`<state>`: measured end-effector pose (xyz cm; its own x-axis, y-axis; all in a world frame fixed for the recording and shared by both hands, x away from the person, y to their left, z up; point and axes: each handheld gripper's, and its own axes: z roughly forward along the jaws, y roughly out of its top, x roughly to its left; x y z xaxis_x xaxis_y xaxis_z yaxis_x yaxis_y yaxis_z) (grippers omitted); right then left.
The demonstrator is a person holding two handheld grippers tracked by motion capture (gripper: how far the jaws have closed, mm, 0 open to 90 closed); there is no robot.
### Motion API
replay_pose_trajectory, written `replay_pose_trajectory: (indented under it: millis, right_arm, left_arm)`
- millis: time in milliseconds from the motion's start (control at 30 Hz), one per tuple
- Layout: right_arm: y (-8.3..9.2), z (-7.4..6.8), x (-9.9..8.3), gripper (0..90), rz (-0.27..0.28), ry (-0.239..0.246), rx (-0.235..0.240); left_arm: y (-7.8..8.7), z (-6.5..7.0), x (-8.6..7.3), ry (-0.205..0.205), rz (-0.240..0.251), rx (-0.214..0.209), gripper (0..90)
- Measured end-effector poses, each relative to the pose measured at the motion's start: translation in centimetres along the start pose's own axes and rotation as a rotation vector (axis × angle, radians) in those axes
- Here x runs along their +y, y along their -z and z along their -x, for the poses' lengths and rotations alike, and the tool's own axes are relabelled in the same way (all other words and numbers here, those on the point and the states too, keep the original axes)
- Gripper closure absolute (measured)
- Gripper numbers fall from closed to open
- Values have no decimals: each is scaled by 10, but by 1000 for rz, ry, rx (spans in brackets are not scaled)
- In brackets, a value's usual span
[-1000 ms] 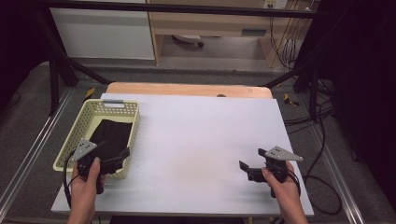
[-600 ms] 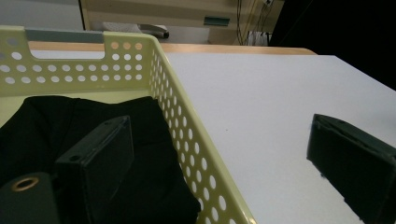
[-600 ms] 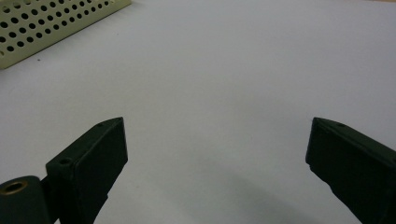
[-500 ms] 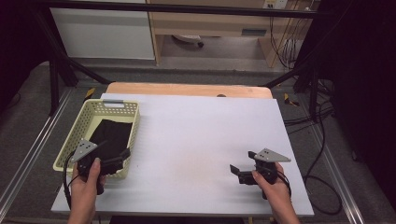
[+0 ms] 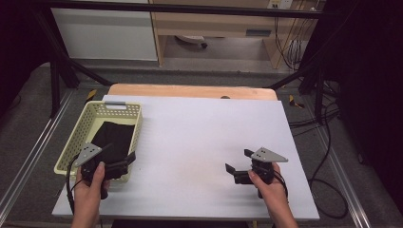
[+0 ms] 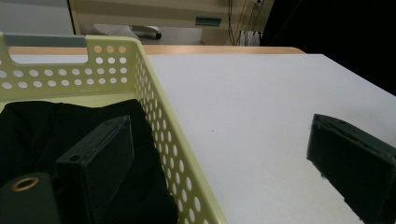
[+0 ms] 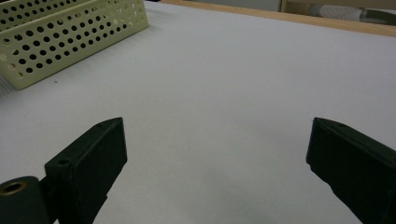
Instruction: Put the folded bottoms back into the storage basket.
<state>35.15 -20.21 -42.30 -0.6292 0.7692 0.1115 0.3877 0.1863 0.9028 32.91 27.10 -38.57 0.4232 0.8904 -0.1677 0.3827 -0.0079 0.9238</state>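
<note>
Left gripper point(image 5: 119, 159) straddles the basket point(image 5: 76, 140) wall, jaws apart; black cloth point(image 5: 114, 137) lies inside the basket. Right gripper point(image 5: 239, 164) idle over the tabletop point(image 5: 199, 137), jaws apart. Risk: closing now pinches the wall, dragging the basket.

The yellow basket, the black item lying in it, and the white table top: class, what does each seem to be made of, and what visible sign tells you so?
Yellow basket: likely moulded plastic, with even rows of punched holes, a slot handle and a slight sheen. Black cloth inside it: apparently soft matte fabric, judging by its folds and rounded edges. White table top: a smooth matte sheet, perhaps laminate or board, material uncertain, laid over a wooden top whose tan edge shows behind.
</note>
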Motion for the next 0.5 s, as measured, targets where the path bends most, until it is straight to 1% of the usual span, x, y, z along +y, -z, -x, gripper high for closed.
replay_pose_trajectory:
  millis: [133,267,333,467,500]
  right_arm:
    - [-4,2,1,50,6,2,-10]
    - [-10,3,0,48,-1,3,-23]
    - [-13,4,-1,47,-11,3,-23]
    - [-20,2,-4,47,-39,6,-12]
    - [-21,1,-5,47,-47,4,-6]
  left_arm:
    - [0,3,1,-3,0,-8,70]
    - [-1,8,1,-10,2,-16,70]
    - [-1,11,2,-20,2,-21,70]
    - [-1,21,4,-24,1,-43,70]
    - [-1,24,4,-35,-1,-47,71]
